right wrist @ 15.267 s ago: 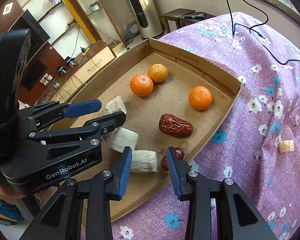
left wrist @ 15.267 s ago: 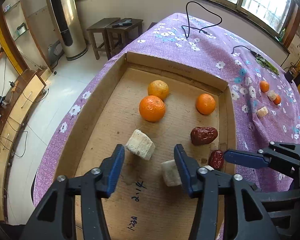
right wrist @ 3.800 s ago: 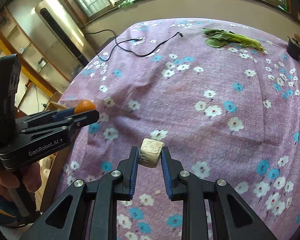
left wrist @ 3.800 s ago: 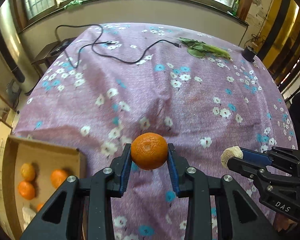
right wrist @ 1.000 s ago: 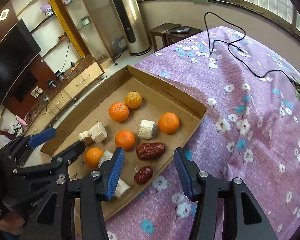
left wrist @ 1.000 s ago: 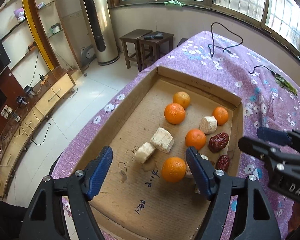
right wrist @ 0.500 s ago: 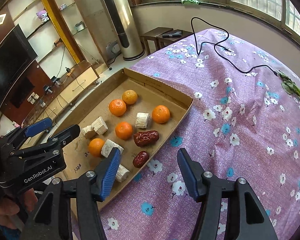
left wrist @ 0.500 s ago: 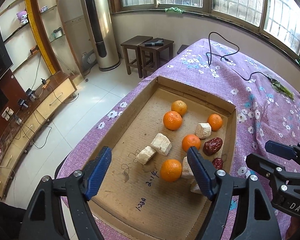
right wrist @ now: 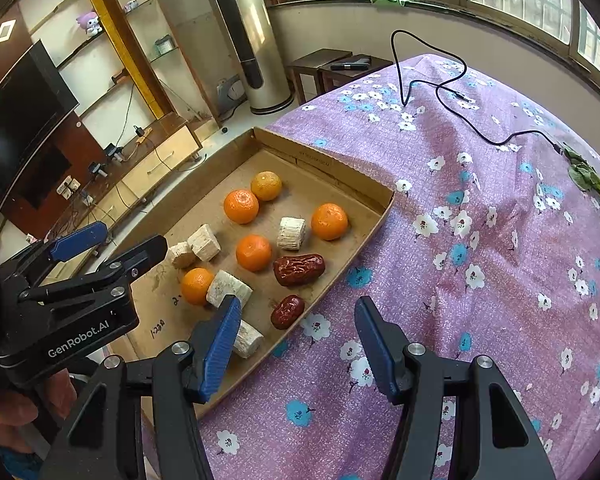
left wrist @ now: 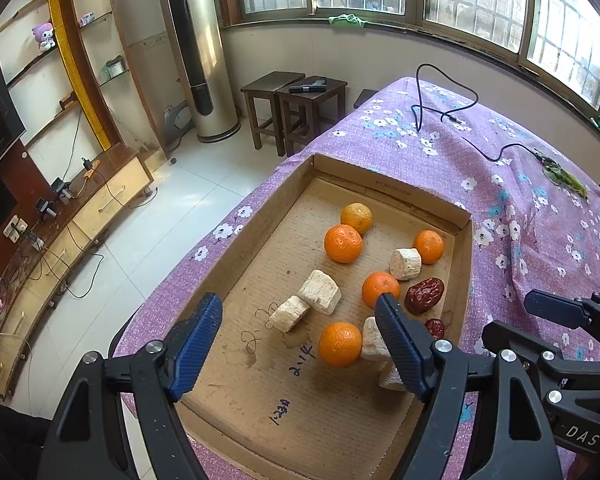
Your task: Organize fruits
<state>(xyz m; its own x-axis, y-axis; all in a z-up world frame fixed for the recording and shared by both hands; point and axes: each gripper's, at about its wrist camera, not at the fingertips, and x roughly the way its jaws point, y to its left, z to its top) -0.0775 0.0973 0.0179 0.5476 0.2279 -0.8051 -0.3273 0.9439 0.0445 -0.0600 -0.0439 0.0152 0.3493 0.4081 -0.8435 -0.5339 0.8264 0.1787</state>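
Observation:
A shallow cardboard tray (left wrist: 384, 190) (right wrist: 332, 164) lies on the purple flowered tablecloth. In it lie several oranges, such as one near the front (left wrist: 340, 344) (right wrist: 197, 285), several pale chunks (left wrist: 319, 291) (right wrist: 291, 233) and two red dates (left wrist: 424, 295) (right wrist: 299, 269). My left gripper (left wrist: 300, 344) is open and empty, held above the tray's near end. My right gripper (right wrist: 296, 340) is open and empty, above the tray's right edge and the cloth. Each gripper shows in the other's view: the right one (left wrist: 556, 320), the left one (right wrist: 112, 246).
A black cable (right wrist: 436, 88) (left wrist: 444, 108) lies on the far cloth, with green leaves (right wrist: 588, 180) at the right. Left of the table are tiled floor, two dark stools (left wrist: 296, 108), a tall standing unit (left wrist: 200, 60) and a low cabinet (left wrist: 60, 216).
Both grippers have pulled back and up from the tray, so the tray looks a little smaller. Both stay open and empty. The fruit has not moved.

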